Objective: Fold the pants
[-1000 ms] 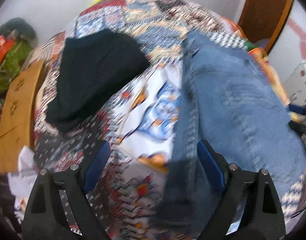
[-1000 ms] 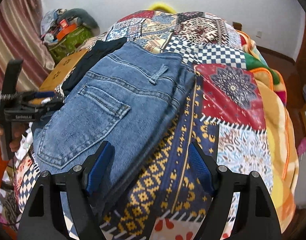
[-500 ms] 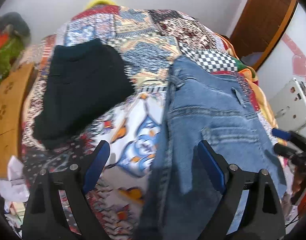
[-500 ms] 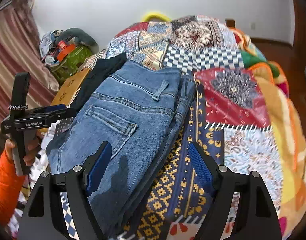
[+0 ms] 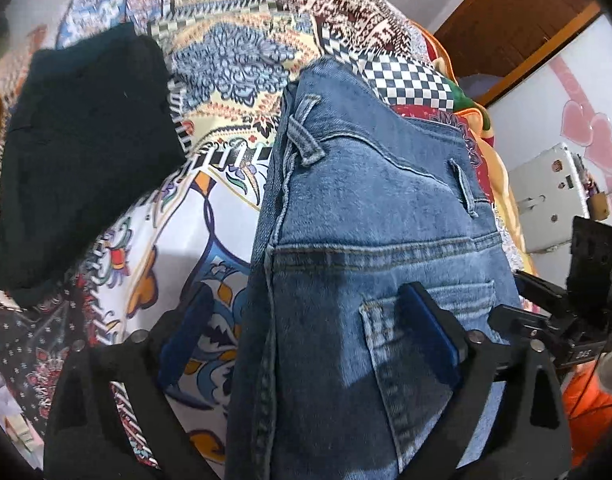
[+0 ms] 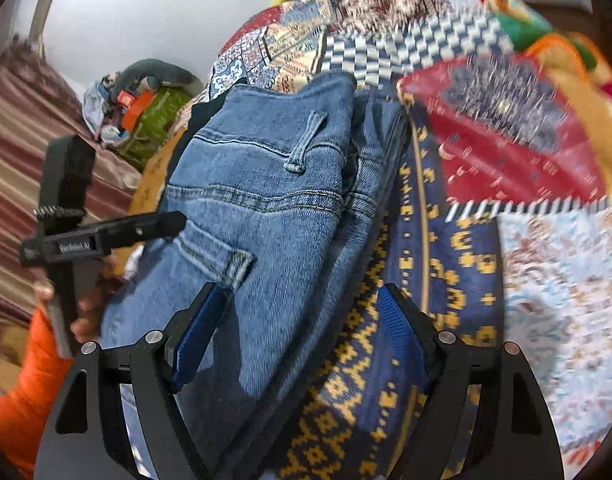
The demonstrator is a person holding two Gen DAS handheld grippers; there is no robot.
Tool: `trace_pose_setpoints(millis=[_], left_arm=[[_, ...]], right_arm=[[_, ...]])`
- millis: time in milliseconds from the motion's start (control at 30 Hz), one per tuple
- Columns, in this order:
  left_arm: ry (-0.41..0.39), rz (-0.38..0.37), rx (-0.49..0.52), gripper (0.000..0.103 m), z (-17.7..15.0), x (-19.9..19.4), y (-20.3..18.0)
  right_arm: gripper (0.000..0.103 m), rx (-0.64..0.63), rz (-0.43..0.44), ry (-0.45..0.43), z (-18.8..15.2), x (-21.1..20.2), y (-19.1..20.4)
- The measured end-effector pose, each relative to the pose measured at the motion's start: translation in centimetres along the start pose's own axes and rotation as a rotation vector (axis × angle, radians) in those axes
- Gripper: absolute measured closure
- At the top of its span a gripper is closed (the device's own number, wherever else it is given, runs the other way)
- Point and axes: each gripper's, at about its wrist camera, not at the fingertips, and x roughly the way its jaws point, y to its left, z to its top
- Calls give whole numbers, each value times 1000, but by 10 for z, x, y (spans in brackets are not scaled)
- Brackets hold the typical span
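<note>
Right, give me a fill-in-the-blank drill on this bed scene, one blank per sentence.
1. The folded jeans are made of blue ____.
2. Beside the jeans on the patchwork quilt lies a folded ____ garment.
3. The person's sleeve is ____ in colour.
4. The pads on the right gripper fingers are ____.

Missing words: denim; black; orange; blue

A bed with a patchwork bedspread (image 5: 234, 48) carries folded blue jeans (image 5: 370, 216) and, toward its left edge, a dark folded garment (image 5: 82, 152).

Even indoor light; fisheye edges dark; right view motion-blurred.
</note>
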Motion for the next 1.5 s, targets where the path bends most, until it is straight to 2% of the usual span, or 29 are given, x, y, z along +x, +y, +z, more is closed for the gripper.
trace_pose_setpoints(millis=[100,200,433,467,500,533,633,700,767,867,933,1200,1500], left_arm=[[34,-36,-12,2,6,5,4],[47,-37,8,1,11,9,0],[75,-118,30,1,23,22,-15],[72,-114,31,2,24,22,-17],[67,-116,34,9,23,21,-18],[60,-122,39,18,22,19,-19],[25,-114,57,28,16,11,-23],[13,-118,42,31,11,6,-21],[5,-126,27,33,5,2,-19],[-8,-120,27,39,-5,-10,-19],[-37,-110,37,44,-14,-23,-20],[-208,-82,33,50,-45,-82,-18],[-403,-9,35,52,-48,-161,4]], right_arm=[[23,-16,15,8,4,4,3],[23,-12,41,20,9,10,3],[23,47,91,38,27,23,-4],[25,50,92,39,29,23,-5],[26,51,92,40,31,24,-5],[29,48,88,44,32,24,-5],[44,10,73,53,34,23,1],[61,-5,59,51,35,20,6],[68,-19,59,46,37,17,9],[73,-74,46,39,35,11,21],[76,-103,41,32,35,8,30],[81,-225,48,-30,42,-11,82],[83,-371,73,-116,69,-20,148]])
